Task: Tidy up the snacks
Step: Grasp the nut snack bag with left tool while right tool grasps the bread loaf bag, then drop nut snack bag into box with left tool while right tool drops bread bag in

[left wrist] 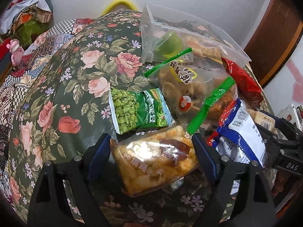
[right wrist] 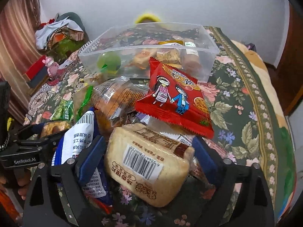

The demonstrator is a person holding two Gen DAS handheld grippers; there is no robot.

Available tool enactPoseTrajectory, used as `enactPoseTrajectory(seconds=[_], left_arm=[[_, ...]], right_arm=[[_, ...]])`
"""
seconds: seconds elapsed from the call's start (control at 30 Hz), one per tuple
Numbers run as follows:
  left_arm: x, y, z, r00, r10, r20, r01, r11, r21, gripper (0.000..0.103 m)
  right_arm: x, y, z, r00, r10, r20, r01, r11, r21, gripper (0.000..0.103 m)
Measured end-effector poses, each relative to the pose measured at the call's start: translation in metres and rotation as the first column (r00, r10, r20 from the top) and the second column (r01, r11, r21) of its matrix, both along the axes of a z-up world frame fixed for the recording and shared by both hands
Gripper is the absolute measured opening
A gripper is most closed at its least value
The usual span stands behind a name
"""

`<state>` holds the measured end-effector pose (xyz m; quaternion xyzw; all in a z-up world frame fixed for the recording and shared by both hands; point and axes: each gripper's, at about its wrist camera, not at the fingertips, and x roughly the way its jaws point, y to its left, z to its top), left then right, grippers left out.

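Observation:
A pile of snack packets lies on a floral cloth before a clear plastic box that holds several snacks. My left gripper straddles a clear packet of orange-brown snack; its blue pads sit at the packet's two sides, touching it. My right gripper straddles a beige bread-slice packet with a barcode, pads against its sides. A green pea packet, a red cartoon packet and a blue-white packet lie close by.
Two clear bags with green zip strips lie between the pile and the box. A pink toy and a heap of clothes are at the far left. The other gripper shows at each view's edge.

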<state>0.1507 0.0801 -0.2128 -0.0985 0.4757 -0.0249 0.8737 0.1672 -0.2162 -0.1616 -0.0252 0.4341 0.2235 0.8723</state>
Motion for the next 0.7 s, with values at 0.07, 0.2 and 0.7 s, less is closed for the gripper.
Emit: enactPoseTrajectory(seconds=[0.07,0.2,0.7], left_arm=[[-0.001,-0.001,0.002,1.000,-0.008,0.007,0.008,1.000,0.012,0.078],[-0.007,-0.005,0.007,1.000,-0.012,0.027,0.010,0.998,0.061,0.077],[-0.020,0.001,0.072,0.984,0.004,0.181,-0.020,0.996,0.088,0.076]], right_arm=[[-0.002,-0.002,0.001,1.000,0.011,0.002,-0.011,1.000,0.003,0.085],[-0.007,-0.010,0.004,1.000,0.014,0.005,-0.014,1.000,0.010,0.084],[-0.015,-0.038,0.048,0.994,-0.035,0.103,0.028,0.997,0.074,0.083]])
